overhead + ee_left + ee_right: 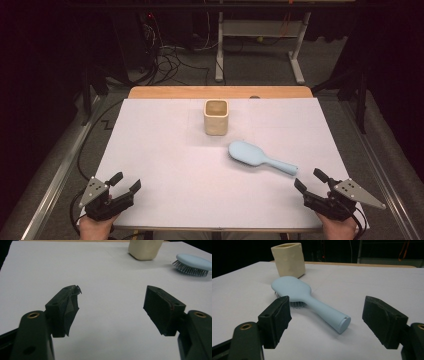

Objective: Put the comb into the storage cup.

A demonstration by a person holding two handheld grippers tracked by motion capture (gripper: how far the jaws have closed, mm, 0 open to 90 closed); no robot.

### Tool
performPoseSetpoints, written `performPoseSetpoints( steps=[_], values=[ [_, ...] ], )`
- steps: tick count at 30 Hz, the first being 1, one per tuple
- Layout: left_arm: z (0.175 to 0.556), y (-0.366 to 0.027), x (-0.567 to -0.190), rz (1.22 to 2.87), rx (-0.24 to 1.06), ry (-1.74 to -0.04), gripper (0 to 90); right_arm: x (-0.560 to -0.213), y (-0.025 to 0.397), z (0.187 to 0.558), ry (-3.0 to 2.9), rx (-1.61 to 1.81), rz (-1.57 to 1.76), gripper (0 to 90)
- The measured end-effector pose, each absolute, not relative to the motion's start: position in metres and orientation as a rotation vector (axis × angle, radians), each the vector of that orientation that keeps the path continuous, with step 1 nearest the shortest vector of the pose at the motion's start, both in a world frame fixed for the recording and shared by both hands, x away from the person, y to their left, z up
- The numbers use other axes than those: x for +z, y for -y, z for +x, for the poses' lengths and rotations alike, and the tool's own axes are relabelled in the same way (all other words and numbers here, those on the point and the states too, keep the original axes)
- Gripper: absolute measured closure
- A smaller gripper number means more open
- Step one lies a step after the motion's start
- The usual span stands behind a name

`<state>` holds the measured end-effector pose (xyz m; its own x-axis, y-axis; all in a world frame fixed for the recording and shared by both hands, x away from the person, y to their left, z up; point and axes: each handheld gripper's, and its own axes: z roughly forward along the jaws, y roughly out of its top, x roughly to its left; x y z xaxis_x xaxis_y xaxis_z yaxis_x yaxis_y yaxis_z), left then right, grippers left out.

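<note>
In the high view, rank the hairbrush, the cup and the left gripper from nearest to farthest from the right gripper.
1. Hairbrush: handle end just ahead of the right gripper.
2. Cup: farther back, mid-table.
3. Left gripper: across the table at the near left corner.

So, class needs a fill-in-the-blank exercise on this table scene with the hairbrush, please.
1. The light blue hairbrush lies with its bristles facing ____.
2. The brush handle points toward the ____ gripper.
3. The beige cup stands ____ on the table.
4. Both grippers' jaws are ____.

Missing words: down; right; upright; open
</note>
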<state>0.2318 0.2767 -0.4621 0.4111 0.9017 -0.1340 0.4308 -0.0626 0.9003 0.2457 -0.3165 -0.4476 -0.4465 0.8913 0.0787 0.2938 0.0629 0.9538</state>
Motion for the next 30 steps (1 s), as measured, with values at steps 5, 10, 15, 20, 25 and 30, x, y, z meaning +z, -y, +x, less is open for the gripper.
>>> performPoseSetpoints(
  steps=[5,10,15,20,25,30],
  values=[
    [0.232,-0.277,-0.462,1.673,0.593,-1.182,28.7,-0.447,0.312,0.249,-1.802,1.405,1.164,23.2],
    [0.232,-0.277,-0.462,1.672,0.592,-1.182,28.8,-0.446,0.307,0.251,-1.813,1.399,1.149,23.2],
    [0.232,-0.277,-0.462,1.672,0.591,-1.183,28.8,-0.446,0.303,0.253,-1.821,1.403,1.139,23.2],
    [0.232,-0.277,-0.462,1.673,0.59,-1.182,28.8,-0.446,0.3,0.255,-1.831,1.403,1.131,23.2],
    [0.232,-0.277,-0.462,1.673,0.59,-1.18,28.8,-0.446,0.295,0.256,-1.841,1.396,1.116,23.2],
    [0.232,-0.276,-0.462,1.673,0.589,-1.18,28.8,-0.445,0.292,0.259,-1.847,1.407,1.106,23.2]
  ],
)
